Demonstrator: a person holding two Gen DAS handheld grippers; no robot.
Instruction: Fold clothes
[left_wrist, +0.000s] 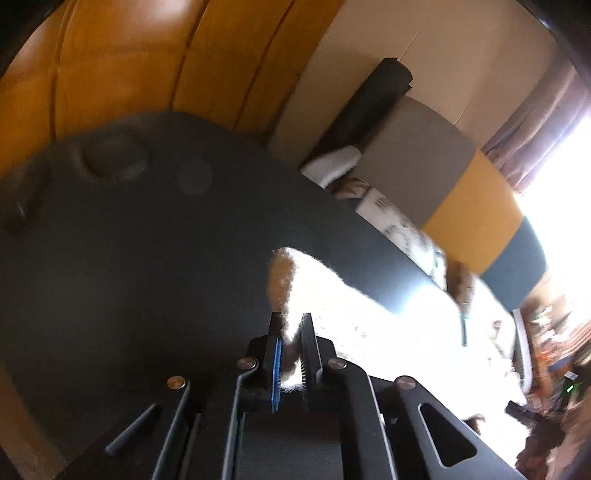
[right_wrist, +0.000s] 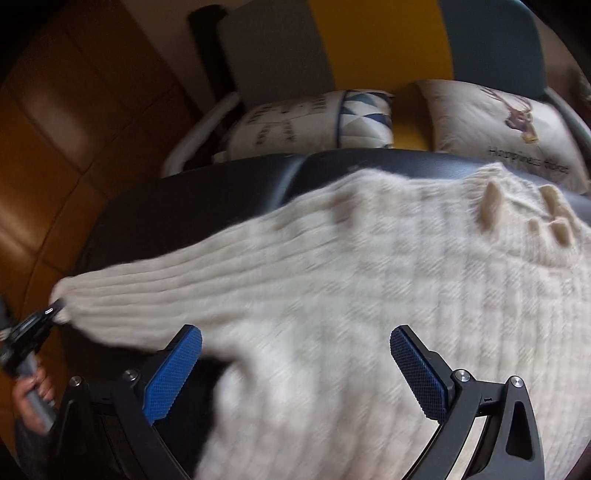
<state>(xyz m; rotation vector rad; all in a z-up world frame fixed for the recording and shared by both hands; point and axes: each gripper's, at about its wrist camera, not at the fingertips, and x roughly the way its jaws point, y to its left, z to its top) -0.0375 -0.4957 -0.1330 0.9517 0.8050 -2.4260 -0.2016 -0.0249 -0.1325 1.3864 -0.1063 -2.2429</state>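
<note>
A cream ribbed knit sweater (right_wrist: 351, 280) lies spread over a black padded surface (right_wrist: 207, 192). In the left wrist view the sweater (left_wrist: 369, 317) is washed out by sunlight, and its sleeve end sits pinched between the fingers of my left gripper (left_wrist: 291, 332), which is shut on it. The right wrist view shows that same left gripper (right_wrist: 55, 308) at the far left, stretching the sleeve out sideways, with a hand below it. My right gripper (right_wrist: 295, 354) hovers open just above the sweater's body, its blue pads (right_wrist: 173, 373) wide apart and holding nothing.
Patterned cushions (right_wrist: 495, 129) and a grey, yellow and blue backrest (right_wrist: 376, 40) stand behind the black surface. A round dark object (left_wrist: 110, 155) rests on the black surface far left. Orange wooden floor (left_wrist: 122, 55) lies beyond. Bright window light floods the right side.
</note>
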